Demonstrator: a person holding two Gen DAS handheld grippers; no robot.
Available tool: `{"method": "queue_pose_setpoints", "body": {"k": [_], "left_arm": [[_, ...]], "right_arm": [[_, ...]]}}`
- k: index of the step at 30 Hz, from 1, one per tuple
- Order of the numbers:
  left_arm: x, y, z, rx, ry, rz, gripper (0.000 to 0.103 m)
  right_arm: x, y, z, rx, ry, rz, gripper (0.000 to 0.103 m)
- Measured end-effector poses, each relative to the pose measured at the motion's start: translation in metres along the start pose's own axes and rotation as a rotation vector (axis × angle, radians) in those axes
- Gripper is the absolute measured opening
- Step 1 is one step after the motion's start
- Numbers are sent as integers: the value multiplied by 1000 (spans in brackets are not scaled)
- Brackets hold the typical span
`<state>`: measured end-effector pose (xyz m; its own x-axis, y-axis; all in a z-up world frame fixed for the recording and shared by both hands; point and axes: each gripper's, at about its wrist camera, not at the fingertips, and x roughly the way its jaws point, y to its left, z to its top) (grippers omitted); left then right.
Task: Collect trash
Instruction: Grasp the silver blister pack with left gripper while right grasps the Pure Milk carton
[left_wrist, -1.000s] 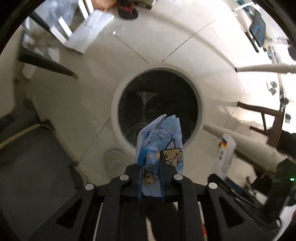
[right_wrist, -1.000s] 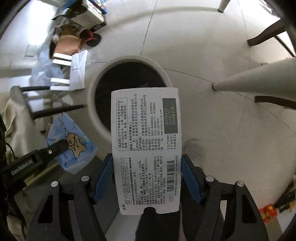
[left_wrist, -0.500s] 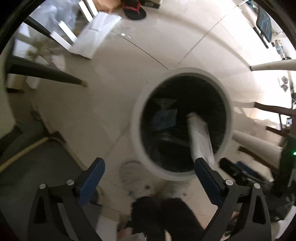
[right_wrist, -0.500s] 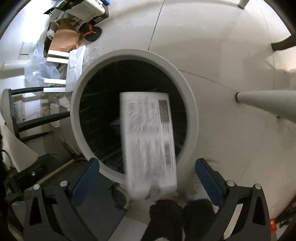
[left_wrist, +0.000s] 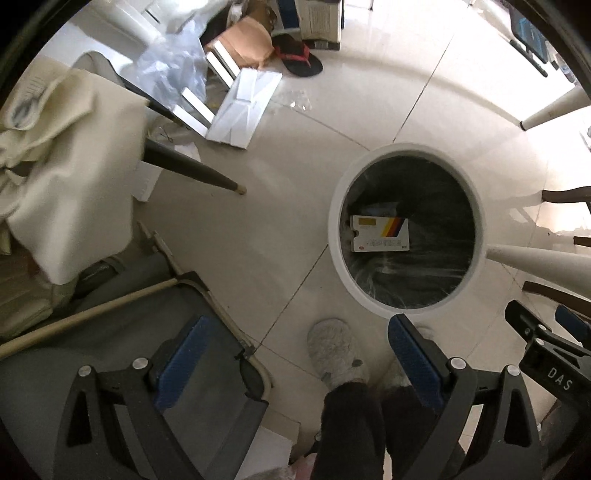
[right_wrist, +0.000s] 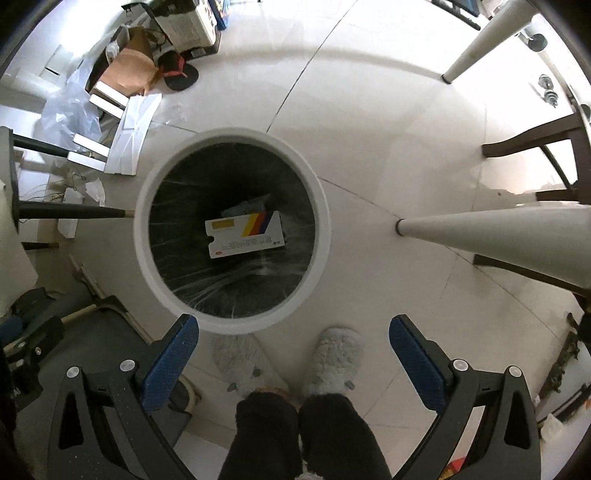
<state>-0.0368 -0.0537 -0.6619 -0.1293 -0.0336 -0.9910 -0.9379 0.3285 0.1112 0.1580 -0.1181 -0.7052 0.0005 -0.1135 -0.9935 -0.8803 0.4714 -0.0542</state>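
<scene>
Trash: flat white cardboard medicine box with yellow, red and blue stripes (right_wrist: 245, 234), lying at the bottom of the round white-rimmed bin with black liner (right_wrist: 146, 206), something bluish tucked beneath at 12 o'clock. Left gripper (left_wrist: 295, 354) and right gripper (right_wrist: 293, 350): both spread wide, holding nothing. Judged remaining: white folded packaging (right_wrist: 135, 136) on the floor at 10 o'clock, if counted as trash.

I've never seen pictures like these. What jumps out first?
A round white bin with a black liner stands on the pale tiled floor, and a white medicine box with coloured stripes lies at its bottom. Below it, the right gripper hangs open and empty over two fluffy grey slippers.
</scene>
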Motion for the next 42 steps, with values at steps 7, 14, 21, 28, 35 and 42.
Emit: {"method": "queue_pose_setpoints", "body": {"k": [7, 14, 21, 28, 35, 42], "left_arm": [[-65, 10, -13, -6, -40, -7, 99], [-145, 22, -37, -3, -51, -15, 99], [-243, 38, -53, -23, -94, -8, 99], [-327, 10, -32, 57, -231, -19, 99], [-368, -92, 21, 321, -325, 8, 99], [-348, -229, 59, 748, -247, 76, 99]], "right_arm": [[-72, 3, -15, -8, -29, 14, 103], [-155, 6, -34, -11, -26, 32, 103], [-271, 3, -53, 30, -43, 79, 103], [-382, -61, -35, 219, -136, 120, 103], [-417, -180, 5, 396, -150, -7, 103], [-395, -271, 39, 426, -58, -6, 103]]}}
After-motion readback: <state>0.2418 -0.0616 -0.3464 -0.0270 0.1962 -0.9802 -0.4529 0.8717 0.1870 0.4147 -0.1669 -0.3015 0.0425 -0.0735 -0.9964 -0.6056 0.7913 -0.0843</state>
